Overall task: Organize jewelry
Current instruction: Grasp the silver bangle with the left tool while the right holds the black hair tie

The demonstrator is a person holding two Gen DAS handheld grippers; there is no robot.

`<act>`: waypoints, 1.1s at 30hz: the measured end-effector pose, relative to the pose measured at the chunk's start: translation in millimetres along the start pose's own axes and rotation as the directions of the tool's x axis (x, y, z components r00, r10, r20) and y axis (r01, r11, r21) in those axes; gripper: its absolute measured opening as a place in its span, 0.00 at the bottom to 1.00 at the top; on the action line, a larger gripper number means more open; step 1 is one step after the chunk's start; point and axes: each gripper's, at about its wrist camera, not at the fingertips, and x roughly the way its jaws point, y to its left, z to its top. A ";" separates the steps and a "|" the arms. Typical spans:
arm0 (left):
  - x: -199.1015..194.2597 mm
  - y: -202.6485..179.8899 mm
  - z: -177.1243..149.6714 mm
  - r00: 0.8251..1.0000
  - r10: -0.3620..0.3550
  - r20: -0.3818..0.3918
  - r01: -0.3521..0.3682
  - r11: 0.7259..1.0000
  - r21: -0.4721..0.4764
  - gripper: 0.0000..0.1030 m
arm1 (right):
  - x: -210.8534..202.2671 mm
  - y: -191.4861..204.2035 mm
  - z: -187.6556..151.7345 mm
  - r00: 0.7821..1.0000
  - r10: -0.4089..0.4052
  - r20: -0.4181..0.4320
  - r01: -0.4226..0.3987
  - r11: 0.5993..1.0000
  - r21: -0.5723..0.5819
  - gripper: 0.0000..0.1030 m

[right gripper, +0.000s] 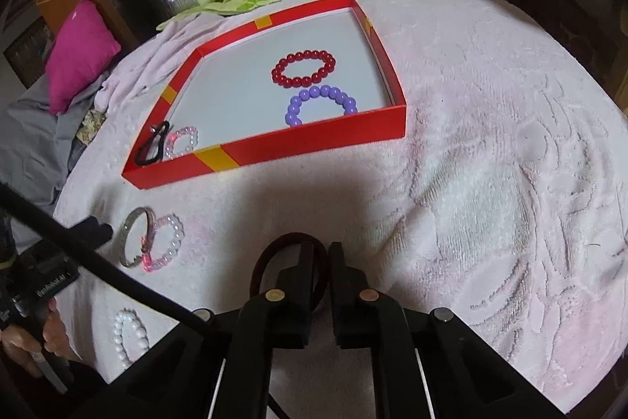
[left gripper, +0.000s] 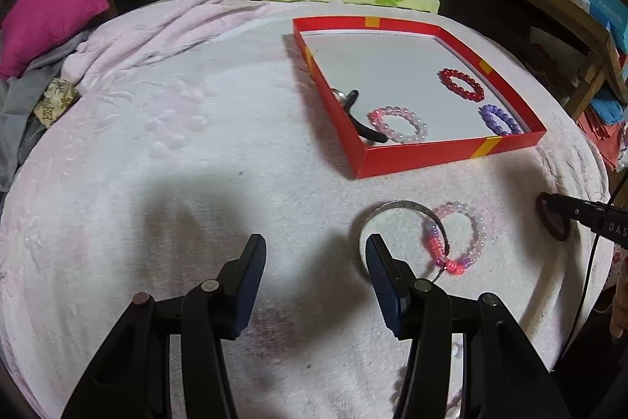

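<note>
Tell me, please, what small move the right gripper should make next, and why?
Probably lift straight up a little. The right gripper looks shut on the rim of the dark maroon ring bangle, which lies on the pale pink towel. Lifting it would let it travel over the near wall of the red cardboard tray, where the red bead bracelet and the purple one already lie.

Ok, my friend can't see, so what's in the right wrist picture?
The right tongs are shut on a dark red ring lying on a pale pink blanket. Behind is a red tray holding red and purple bead bracelets. To the left lie a metal bangle, pink beads and white beads.
</note>
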 end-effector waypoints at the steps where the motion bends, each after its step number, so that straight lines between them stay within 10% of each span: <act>1: 1.4 -0.6 0.4 1.000 -0.005 -0.002 0.005 1.000 0.001 0.52 | -0.7 0.1 0.9 1.000 0.008 0.003 -0.008 1.000 0.006 0.08; 10: 13.2 -0.6 5.1 0.997 -0.071 -0.019 0.071 0.997 -0.017 0.52 | -3.0 12.2 6.3 0.997 0.070 0.022 -0.071 0.997 0.020 0.08; 23: 24.5 -11.0 7.7 0.995 -0.103 -0.013 0.104 0.994 0.016 0.10 | 5.8 8.1 4.5 0.997 0.083 -0.009 -0.082 0.996 0.045 0.08; 33: 2.1 -14.6 9.7 0.993 -0.087 0.084 0.083 0.995 0.046 0.04 | 8.5 13.5 1.3 0.996 0.085 -0.014 -0.085 0.996 0.014 0.08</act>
